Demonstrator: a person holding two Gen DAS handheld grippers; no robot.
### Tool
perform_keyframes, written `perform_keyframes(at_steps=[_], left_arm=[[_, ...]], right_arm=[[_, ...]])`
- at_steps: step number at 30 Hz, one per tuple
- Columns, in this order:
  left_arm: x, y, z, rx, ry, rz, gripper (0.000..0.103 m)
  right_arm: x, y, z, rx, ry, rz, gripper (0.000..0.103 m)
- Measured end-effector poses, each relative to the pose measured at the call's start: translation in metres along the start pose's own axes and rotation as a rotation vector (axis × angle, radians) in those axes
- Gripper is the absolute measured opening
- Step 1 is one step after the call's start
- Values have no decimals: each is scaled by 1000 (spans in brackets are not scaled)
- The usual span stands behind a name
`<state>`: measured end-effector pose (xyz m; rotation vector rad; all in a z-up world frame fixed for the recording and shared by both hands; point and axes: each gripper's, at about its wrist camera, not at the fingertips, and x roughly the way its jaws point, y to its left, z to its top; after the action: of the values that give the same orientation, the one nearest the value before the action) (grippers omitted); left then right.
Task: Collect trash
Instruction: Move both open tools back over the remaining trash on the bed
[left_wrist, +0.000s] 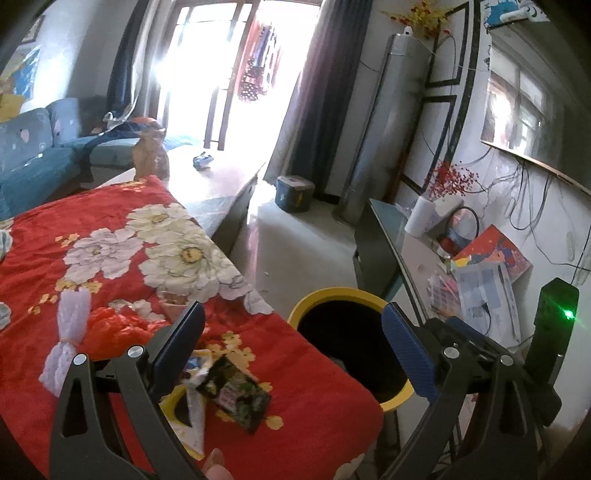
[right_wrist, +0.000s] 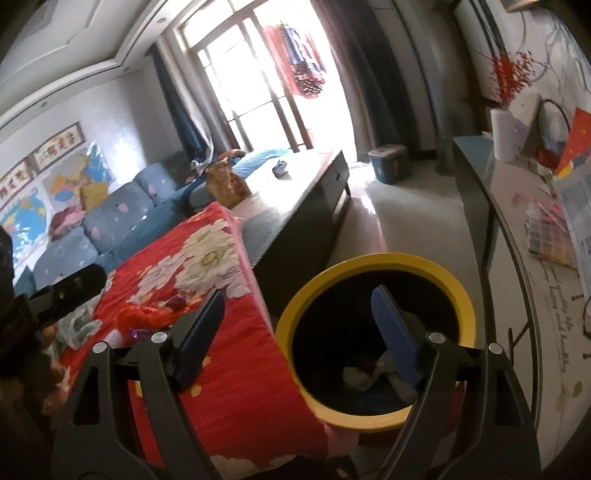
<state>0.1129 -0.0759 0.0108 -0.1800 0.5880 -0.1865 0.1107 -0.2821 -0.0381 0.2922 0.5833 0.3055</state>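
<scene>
Both my grippers, left gripper and right gripper, gape wide, empty. The dark wrapper lies lower centre, near the yellow-rimmed bin; it's possibly slick, so a shallow pinch could drag the red blanket.

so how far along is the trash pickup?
Partly done: the yellow-rimmed bin already holds crumpled white waste. Nothing in hand: left gripper and right gripper are both open and empty. Left on the red floral blanket: a dark snack wrapper, white packaging beside it, a red plastic bag and a pale twisted wrapper.
</scene>
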Motion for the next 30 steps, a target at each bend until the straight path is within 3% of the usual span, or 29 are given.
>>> perform_keyframes(at_steps=[30], left_arm=[[-50, 106, -10, -160, -63, 192, 95]], right_arm=[[10, 96, -24, -204, 99, 148, 78]])
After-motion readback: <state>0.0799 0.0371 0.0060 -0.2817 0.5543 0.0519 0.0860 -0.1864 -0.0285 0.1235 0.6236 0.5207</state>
